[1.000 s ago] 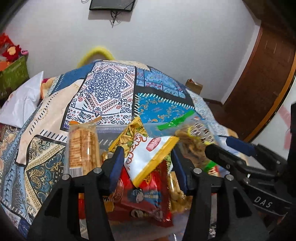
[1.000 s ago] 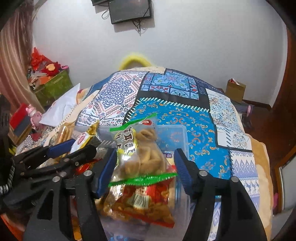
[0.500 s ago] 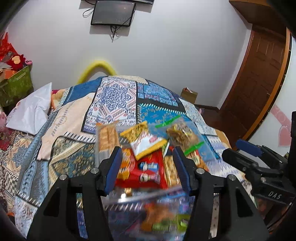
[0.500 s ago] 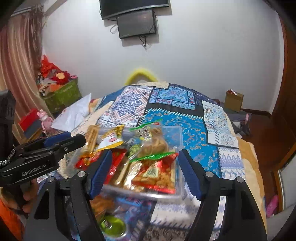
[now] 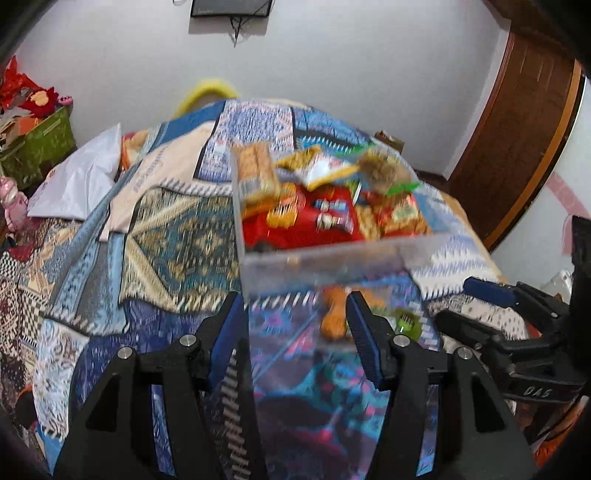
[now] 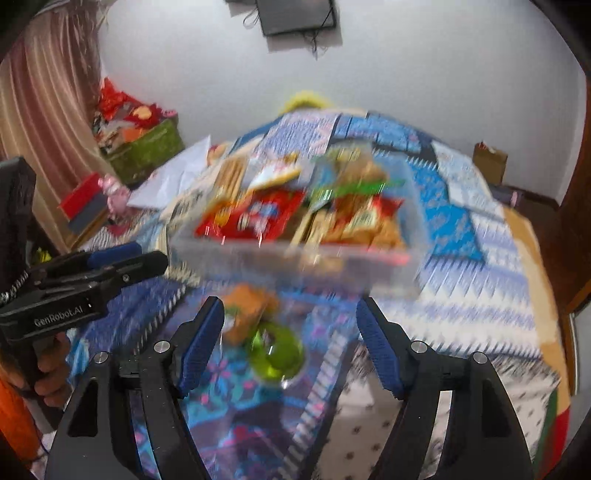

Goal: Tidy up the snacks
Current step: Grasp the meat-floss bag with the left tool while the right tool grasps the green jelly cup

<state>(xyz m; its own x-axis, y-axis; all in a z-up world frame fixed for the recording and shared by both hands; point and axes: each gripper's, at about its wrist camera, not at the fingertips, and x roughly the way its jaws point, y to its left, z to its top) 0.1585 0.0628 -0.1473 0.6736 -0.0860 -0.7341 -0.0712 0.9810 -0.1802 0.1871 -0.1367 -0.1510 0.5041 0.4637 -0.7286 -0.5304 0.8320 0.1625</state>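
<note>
The clear snack bin [image 5: 332, 258], packed with a biscuit pack [image 5: 255, 173], a red bag [image 5: 310, 218] and other packets, sits on the patterned bedspread [image 5: 177, 240] just ahead of both tools. The left tongs [image 5: 295, 317] and right tongs [image 6: 290, 321] have just been opening and stand apart, gripping nothing. 2 blurred items, an orange snack [image 6: 245, 310] and a green one [image 6: 275, 350], lie near the right tongs.

A big bed [image 5: 177, 236] fills the room, covered with a patchwork blanket [image 6: 461, 229] in blue and white patterns. A white pillow [image 5: 81, 181] lies near its left side. The wall [image 5: 351, 66] behind is plain white, with a dark screen [image 6: 295, 14] hung high up. A brown wooden door [image 5: 517, 122] stands at the right. A pink curtain [image 6: 40, 107] hangs at the left.
</note>
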